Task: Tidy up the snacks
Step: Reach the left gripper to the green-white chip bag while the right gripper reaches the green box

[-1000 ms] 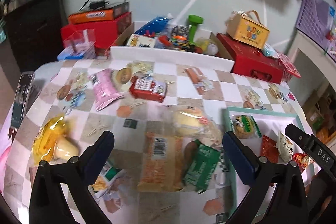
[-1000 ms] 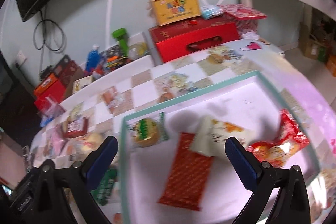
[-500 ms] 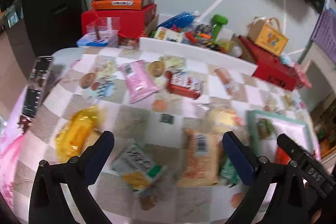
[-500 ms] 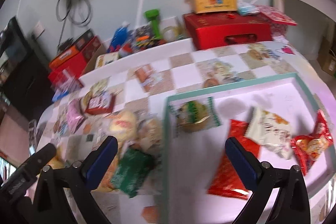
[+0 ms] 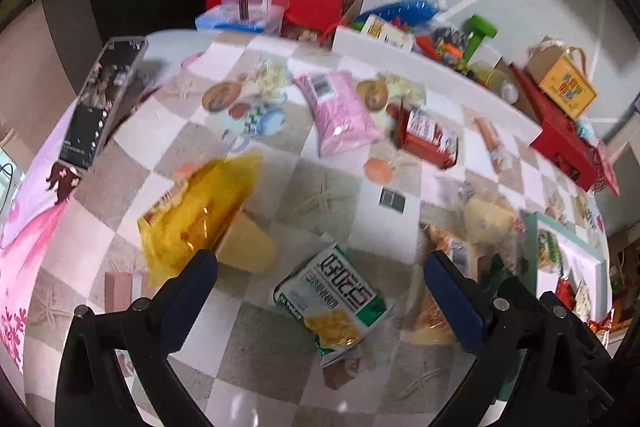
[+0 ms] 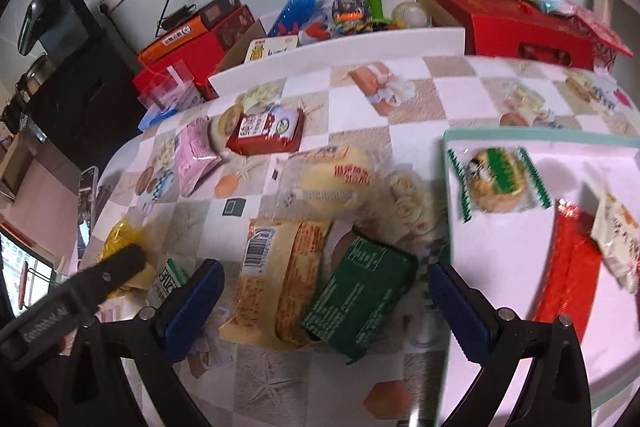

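Judging by the layout, the sort is partly done. Three packets are seen inside the teal-rimmed tray (image 6: 540, 138): a green-striped biscuit pack (image 6: 496, 181), a long red pack (image 6: 570, 267) and a white pack (image 6: 618, 239); more red wrappers at the tray's far end are glimpsed only in the left view.

Left on the checkered tablecloth (image 6: 420, 107):
- green box (image 6: 360, 297), just beside the tray edge
- orange cracker pack (image 6: 280, 283), touching the green box
- clear-wrapped bun (image 6: 340, 183)
- red pack (image 6: 266, 131)
- pink pouch (image 5: 340, 113)
- yellow bag (image 5: 200, 215)
- green-and-white corn snack pack (image 5: 336, 301)

Left gripper (image 5: 320, 287): jaws spread wide, nothing held, corn snack pack framed between them. Right gripper (image 6: 320, 297): likewise spread and empty, over the cracker pack and green box. At least seven items are judged outstanding.
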`<state>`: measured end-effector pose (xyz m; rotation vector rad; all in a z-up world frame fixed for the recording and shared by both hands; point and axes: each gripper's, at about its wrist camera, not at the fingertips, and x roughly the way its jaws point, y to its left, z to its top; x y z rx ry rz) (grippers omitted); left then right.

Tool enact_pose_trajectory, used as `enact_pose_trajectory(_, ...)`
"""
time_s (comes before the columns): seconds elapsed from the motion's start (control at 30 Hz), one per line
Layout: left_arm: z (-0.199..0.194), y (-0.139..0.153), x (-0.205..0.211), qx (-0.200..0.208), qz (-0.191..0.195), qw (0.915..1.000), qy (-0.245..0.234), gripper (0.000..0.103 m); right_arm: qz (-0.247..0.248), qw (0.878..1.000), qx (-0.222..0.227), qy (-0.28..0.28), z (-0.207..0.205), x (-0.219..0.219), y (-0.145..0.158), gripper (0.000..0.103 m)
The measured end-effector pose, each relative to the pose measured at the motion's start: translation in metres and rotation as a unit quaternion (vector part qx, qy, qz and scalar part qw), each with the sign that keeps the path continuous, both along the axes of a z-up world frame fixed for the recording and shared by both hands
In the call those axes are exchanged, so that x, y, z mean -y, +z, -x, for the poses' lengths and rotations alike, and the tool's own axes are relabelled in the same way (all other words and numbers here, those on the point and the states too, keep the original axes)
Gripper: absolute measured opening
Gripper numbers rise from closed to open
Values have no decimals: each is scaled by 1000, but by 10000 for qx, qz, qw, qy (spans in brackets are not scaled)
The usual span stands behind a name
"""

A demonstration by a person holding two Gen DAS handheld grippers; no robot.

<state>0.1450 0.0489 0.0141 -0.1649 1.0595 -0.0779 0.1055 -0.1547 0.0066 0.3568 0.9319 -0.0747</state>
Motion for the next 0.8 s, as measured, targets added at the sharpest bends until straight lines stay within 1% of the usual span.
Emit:
enact_pose_trajectory(0.1, -2, -9, 3, -207, 24, 9998, 15, 103, -44, 9999, -95, -34, -1, 2, -6, 103)
enact_pose_trajectory(0.2, -4, -18, 2, -393, 120, 9991, 142, 103, -126, 9998, -145, -52, -1, 5, -9, 103)
enact_pose_trajectory(0.33, -8, -28, 1, -561, 153, 9980, 264, 103, 45, 9997, -242, -88, -2, 5, -12, 103)
enact_pose_trajectory(0.43, -10, -36, 3, -683, 106, 9971, 303, 103, 52, 9995, -286, -118, -3, 7, -15, 98)
enact_pose_trajectory(0.5, -11, -40, 7, -727, -14, 9970, 273, 102, 95, 9993, -333, -151, -3, 8, -17, 93)
enact_pose_trajectory(0.57, -12, -44, 10, -769, -112, 9967, 216, 102, 127, 9990, -377, -193, -4, 10, -19, 86)
enact_pose_trajectory(0.67, -12, -49, 14, -806, -121, 9965, 162, 102, 213, 9987, -405, -239, -4, 12, -21, 78)
enact_pose_trajectory(0.8, -13, -57, 17, -926, -176, 9954, 145, 102, 473, 9978, -431, -180, -5, 6, -22, 77)
